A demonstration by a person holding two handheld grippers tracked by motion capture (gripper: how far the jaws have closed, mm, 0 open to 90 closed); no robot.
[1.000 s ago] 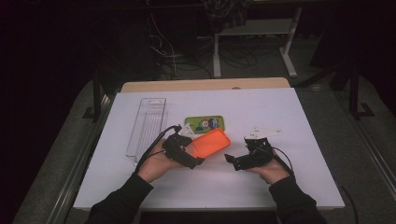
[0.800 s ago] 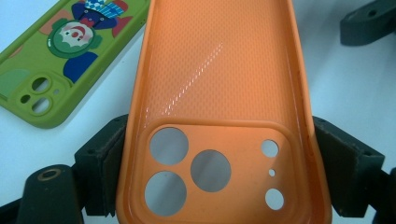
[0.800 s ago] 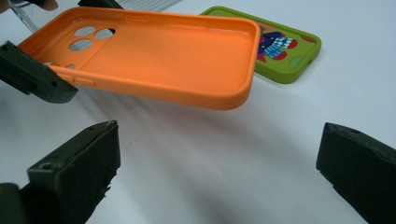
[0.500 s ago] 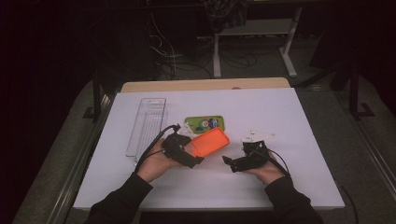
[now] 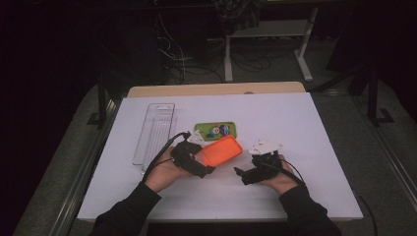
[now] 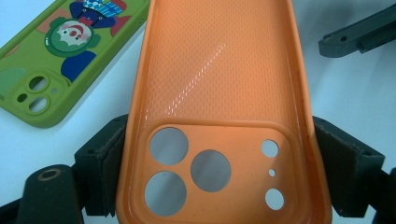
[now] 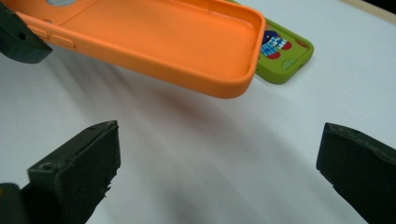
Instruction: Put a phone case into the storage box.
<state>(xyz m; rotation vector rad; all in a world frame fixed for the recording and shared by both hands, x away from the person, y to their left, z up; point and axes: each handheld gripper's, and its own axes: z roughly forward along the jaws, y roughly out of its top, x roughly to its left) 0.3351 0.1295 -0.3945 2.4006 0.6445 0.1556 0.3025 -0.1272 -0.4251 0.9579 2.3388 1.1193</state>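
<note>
White-topped bench (image 5: 314, 123): carries everything listed; the orange case serves as landmark below.

Clear plastic oblong tray (image 5: 154, 132): lies well to the left of the orange case, empty as far as can be told.

Orange soft-plastic phone case (image 5: 222, 150), with camera cut-outs: near the bench's middle, hollow side up, lifted at a tilt above the surface, its cut-out end clamped.

Green phone case printed with a clown figure (image 5: 215, 131): flat on the bench just behind the orange case, partly overlapped by it in the right gripper view.

Left gripper (image 5: 205, 168): its fingers (image 6: 100, 161) press on both long edges of the orange case at the camera end, spread wide to span its width.

Right gripper (image 5: 242, 175): right of the orange case, apart from it; fingers (image 7: 79, 170) stand wide open, holding nothing, aimed toward the case's free end.

Step in hand, as judged: the case is presented for a second grip. The next move calls for bringing the open fingers onto the free end squarely before closing.
</note>
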